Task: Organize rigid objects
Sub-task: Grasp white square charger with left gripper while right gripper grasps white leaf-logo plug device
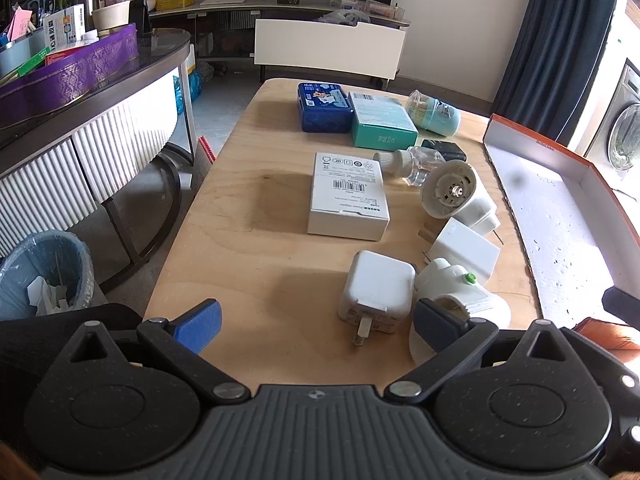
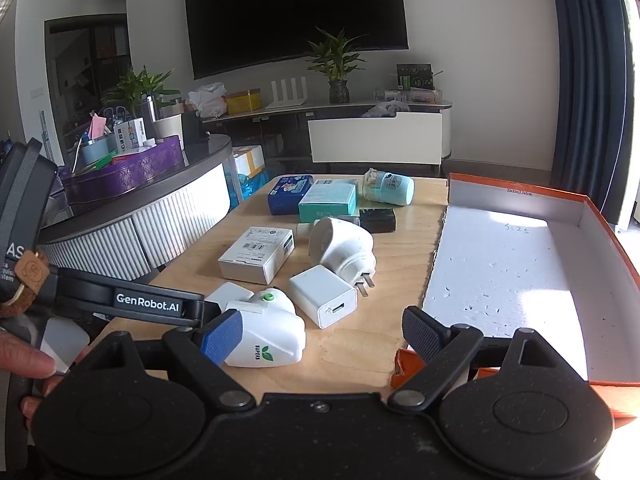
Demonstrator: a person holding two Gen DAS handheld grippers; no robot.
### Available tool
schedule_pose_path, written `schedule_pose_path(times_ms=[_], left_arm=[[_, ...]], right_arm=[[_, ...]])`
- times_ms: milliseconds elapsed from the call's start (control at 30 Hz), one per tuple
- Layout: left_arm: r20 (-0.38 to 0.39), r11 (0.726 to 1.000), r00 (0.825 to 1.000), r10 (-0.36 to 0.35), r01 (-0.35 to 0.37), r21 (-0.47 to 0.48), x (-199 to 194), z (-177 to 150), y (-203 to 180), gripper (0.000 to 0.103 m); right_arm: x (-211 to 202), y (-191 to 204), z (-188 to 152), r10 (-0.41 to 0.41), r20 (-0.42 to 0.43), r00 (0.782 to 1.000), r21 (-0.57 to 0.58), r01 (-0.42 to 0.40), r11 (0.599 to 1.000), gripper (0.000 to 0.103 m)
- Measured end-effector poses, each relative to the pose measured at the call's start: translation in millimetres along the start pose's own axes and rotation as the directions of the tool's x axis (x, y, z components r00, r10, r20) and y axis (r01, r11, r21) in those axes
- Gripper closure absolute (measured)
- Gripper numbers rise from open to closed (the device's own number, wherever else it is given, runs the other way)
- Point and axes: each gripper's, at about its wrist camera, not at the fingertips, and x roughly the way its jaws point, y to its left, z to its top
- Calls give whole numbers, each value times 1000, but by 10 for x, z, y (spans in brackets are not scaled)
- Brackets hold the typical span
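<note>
On the wooden table (image 1: 248, 208), both tongs (image 1: 316, 326) (image 2: 322, 330) gape wide, empty.

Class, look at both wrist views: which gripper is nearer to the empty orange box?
Right. The right gripper is open with one finger at the orange box's near corner. The left gripper, also open, sits over the plugs, well to the box's left.
</note>
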Motion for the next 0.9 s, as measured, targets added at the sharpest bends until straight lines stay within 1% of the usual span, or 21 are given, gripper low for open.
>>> schedule_pose_path(times_ms=[67, 133, 200, 267, 333, 400, 533, 600, 667, 733, 800, 833, 900], left_arm=[[-8, 1000, 1000, -15, 16, 9, 63, 10, -31, 0], [-14, 998, 999, -51, 52, 37, 127, -1, -102, 0], [-6, 996, 998, -62, 63, 60, 163, -22, -162, 0], [1, 995, 998, -70, 69, 78, 198, -24, -177, 0], [5, 994, 996, -85, 84, 71, 239, -14, -141, 0], [5, 995, 996, -90, 90, 43, 232, 4, -66, 0], [29, 987, 986, -162, 161, 15, 128, -1, 59, 0], [49, 990, 989, -141, 141, -7, 126, 6, 98, 0], [39, 994, 993, -110, 110, -10, 219, 46, 85, 0], [28, 993, 993, -114, 113, 15, 291, 46, 51, 0], [35, 994, 996, -78, 75, 77, 296, 14, -4, 0], [39, 995, 997, -62, 58, 86, 298, 3, -7, 0], [46, 997, 998, -40, 37, 69, 300, 8, 54, 1]], right_arm=[[-1, 1, -1, 0, -2, 1000, 1, 0, 1000, 1], [11, -14, 2, -1, -3, 1000, 2, 1, 1000, 1], [25, -31, 0, -27, -2, 1000, -1, 27, 1000, 1], [37, -63, -6, -29, -2, 1000, 0, 29, 1000, 1], [53, -91, -12, -19, -7, 1000, 10, 19, 1000, 1], [65, -97, -22, -7, -8, 1000, 6, 7, 1000, 1], [78, -68, -23, 3, -2, 1000, -28, -3, 1000, 1], [89, -57, -26, 16, 3, 1000, -33, -16, 999, 1], [108, -45, -31, 35, 2, 999, -31, -35, 999, 1], [127, -12, -35, 44, -7, 999, -44, -44, 998, 1], [135, 16, -30, 40, -9, 999, -63, -41, 997, 1], [135, 21, -28, 35, -6, 999, -69, -36, 997, 1], [146, 19, -24, 32, -6, 999, -66, -32, 997, 1]])
